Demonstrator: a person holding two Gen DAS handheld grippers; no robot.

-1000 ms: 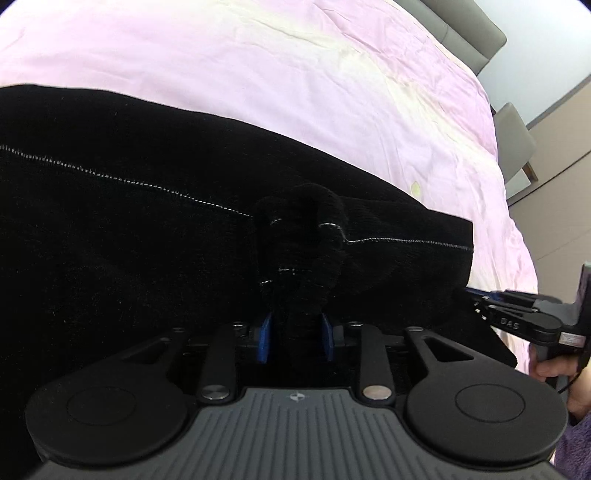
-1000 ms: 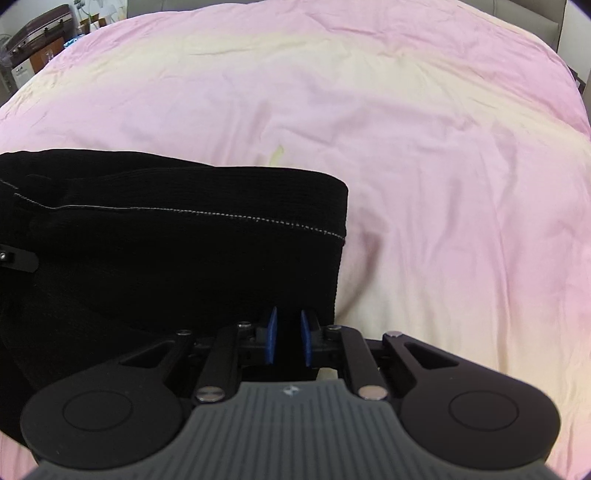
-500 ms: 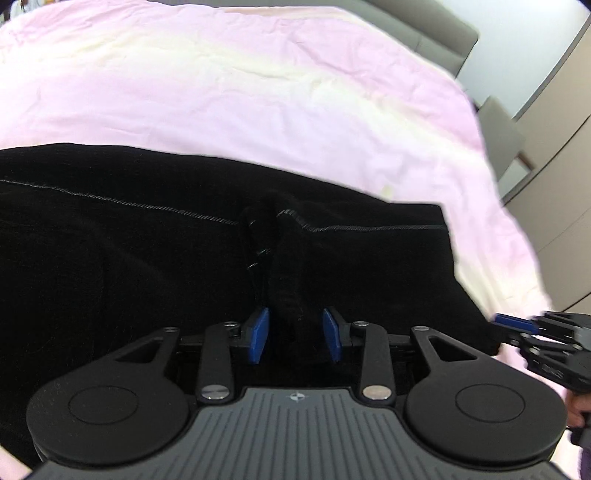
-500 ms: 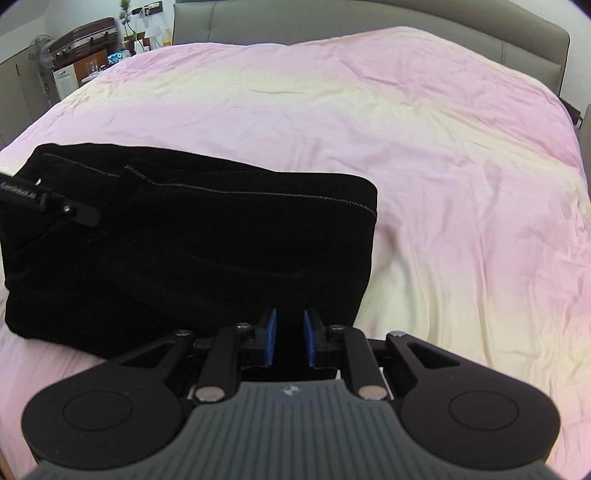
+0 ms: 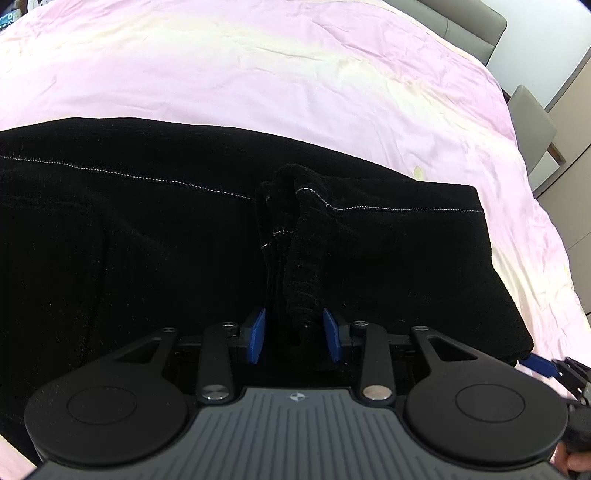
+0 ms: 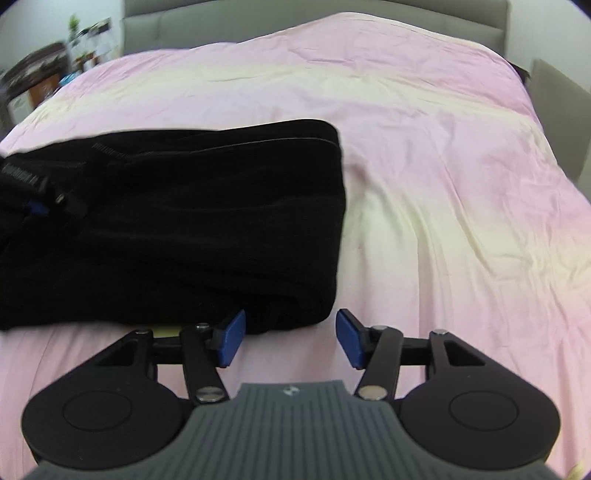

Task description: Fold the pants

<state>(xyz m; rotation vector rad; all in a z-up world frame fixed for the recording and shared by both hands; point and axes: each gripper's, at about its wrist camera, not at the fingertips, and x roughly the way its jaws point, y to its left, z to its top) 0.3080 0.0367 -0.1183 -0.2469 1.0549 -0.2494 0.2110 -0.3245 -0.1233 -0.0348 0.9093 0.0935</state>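
The black pants [image 5: 147,240] lie folded on the pink bedspread [image 5: 295,74]. My left gripper [image 5: 295,336] stands open, its blue pads on either side of a bunched ridge of black cloth [image 5: 303,258] that rises between them. My right gripper [image 6: 291,341] is open and empty, just off the near right corner of the folded pants [image 6: 184,221], over the bedspread [image 6: 443,184]. The left gripper also shows at the left edge of the right wrist view [image 6: 37,206], and the right gripper's tip shows at the right edge of the left wrist view [image 5: 554,369].
A grey headboard [image 6: 295,22] runs along the far end of the bed. A grey chair [image 5: 532,122] stands off the bed's right side. Shelves with clutter [image 6: 40,74] stand far left.
My left gripper's jaws have spread apart off the bunched cloth. My right gripper has let go of the pants' corner, opened wide and pulled back from them.
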